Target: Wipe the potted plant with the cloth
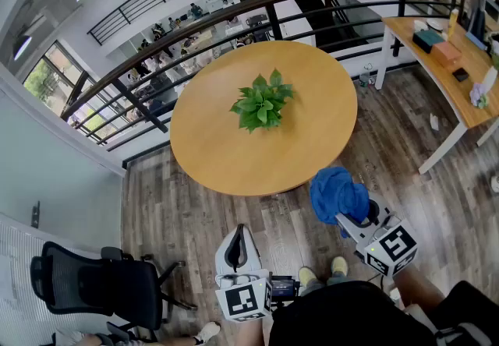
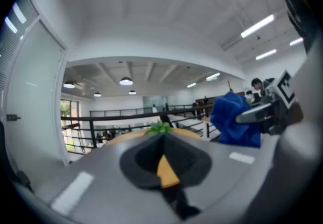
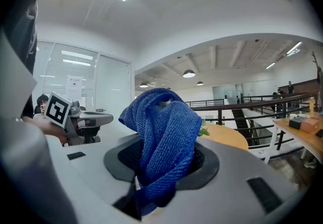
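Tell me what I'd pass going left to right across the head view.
black office chair → left gripper → blue cloth → wooden desk

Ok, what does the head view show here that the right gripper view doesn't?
Head view only: the black office chair and the person's shoes. Right gripper view only: ceiling lamps and how the right gripper has its tongs shut on the blue cloth. Both: the cloth, the potted plant, the round table, the left gripper.
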`<move>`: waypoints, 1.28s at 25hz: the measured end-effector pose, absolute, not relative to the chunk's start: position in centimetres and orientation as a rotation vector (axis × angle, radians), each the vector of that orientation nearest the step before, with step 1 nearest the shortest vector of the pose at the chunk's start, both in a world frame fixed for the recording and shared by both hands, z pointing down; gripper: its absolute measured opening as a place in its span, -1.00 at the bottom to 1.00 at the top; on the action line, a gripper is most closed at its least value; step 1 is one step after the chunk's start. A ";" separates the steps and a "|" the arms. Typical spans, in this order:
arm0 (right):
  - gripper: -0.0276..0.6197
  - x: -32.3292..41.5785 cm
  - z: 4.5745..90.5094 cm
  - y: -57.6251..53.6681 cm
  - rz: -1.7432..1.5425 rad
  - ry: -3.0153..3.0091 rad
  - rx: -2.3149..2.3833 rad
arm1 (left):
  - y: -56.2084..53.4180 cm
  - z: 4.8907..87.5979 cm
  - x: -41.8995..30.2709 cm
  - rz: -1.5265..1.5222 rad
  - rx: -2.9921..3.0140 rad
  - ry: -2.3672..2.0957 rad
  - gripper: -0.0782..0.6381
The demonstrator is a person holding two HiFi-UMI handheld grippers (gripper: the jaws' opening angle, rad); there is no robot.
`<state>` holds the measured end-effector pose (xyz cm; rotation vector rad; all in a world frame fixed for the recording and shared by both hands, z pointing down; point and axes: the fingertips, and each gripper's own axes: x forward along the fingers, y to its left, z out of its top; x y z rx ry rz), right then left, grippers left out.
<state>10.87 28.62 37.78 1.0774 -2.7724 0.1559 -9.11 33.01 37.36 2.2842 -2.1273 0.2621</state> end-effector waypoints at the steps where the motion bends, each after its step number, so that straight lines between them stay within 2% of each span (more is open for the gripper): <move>1: -0.41 10.5 37.8 28.5 0.152 -2.773 1.078 | 32.9 37.4 -9.3 0.291 2.291 -2.121 -0.79; 5: -0.41 9.4 38.0 28.4 0.145 -2.771 1.085 | 32.7 38.1 -10.2 0.354 2.307 -2.075 -0.79; 15: -0.41 6.3 38.2 27.3 0.174 -2.745 1.144 | 31.8 37.0 -14.1 0.063 2.380 -2.010 -0.79; 32: -0.41 4.2 38.8 21.1 0.164 -2.716 1.219 | 26.3 38.3 -17.4 0.099 2.365 -2.012 -0.78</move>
